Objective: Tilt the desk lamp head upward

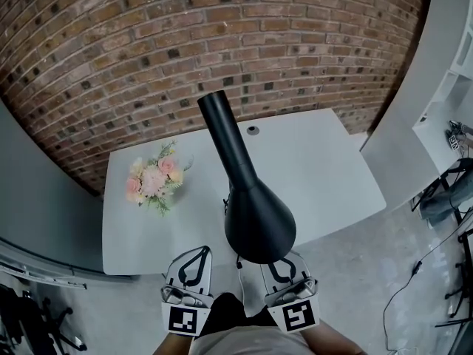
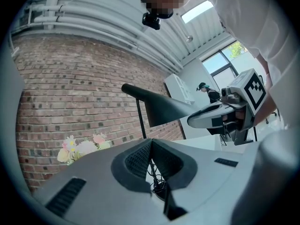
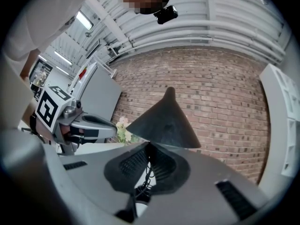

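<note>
A black desk lamp (image 1: 247,198) stands on a white surface (image 1: 325,161) set against a brick wall (image 1: 222,35). Its long cone-shaped head (image 1: 259,224) points its wide end toward the person and reaches out over the front edge of the surface. A thin upright pole (image 2: 140,118) holds the head up. A small bunch of pink and cream flowers (image 1: 154,182) sits at the left side of the surface, well apart from the lamp.

Both tools are low in the head view, close to the person's body, in front of the surface edge. The left tool (image 1: 201,253) sits just left of the lamp head, its jaws closed tip to tip with nothing between them. The right tool (image 1: 284,272) sits just right of it, partly covered by the lamp head in the head view. Its jaws are also closed together and empty. Neither tool touches the lamp.
</note>
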Motion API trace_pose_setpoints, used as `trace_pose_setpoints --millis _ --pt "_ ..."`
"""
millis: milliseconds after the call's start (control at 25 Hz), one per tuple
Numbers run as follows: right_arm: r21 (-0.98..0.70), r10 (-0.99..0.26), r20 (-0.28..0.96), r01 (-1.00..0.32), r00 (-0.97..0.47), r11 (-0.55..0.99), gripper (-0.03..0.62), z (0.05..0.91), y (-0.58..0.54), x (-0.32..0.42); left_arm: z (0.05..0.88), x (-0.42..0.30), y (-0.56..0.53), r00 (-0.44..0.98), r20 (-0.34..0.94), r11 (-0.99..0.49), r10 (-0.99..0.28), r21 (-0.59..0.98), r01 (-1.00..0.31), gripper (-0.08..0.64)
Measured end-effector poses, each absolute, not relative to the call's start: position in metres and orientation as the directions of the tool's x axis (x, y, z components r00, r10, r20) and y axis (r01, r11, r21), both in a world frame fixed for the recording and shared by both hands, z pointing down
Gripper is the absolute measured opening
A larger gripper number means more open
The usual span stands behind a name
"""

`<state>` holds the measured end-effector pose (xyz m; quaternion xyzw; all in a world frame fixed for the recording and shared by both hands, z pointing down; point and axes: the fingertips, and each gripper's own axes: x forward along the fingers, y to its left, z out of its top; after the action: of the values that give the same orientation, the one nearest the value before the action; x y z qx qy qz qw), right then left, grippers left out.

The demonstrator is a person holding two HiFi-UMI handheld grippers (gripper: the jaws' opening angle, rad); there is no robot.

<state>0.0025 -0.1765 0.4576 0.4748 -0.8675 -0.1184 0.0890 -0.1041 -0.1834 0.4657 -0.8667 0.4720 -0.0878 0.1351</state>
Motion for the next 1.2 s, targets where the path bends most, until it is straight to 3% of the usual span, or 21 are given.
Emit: trace_pose_setpoints --millis 600,920,1200 --pt "0.282 -0.828 0.081 -0.784 -0.555 0.553 0.017 0.410 -0.150 0.013 0.415 -0.089 -0.158 0.532 0.046 -0.517 -0.846 -0.316 -0.796 0.006" --pt "0.167 -0.836 0.044 -0.821 -0.547 0.546 0.017 0.388 -0.141 0.015 0.404 -0.093 -0.151 0.511 0.034 -0.492 -0.859 -0.326 -0.807 0.006" --pt "0.181 -0.822 0.040 -0.805 -0.568 0.565 0.016 0.370 -0.132 0.012 0.401 -0.093 -0.148 0.504 0.017 -0.483 -0.864 -0.309 -0.819 0.006"
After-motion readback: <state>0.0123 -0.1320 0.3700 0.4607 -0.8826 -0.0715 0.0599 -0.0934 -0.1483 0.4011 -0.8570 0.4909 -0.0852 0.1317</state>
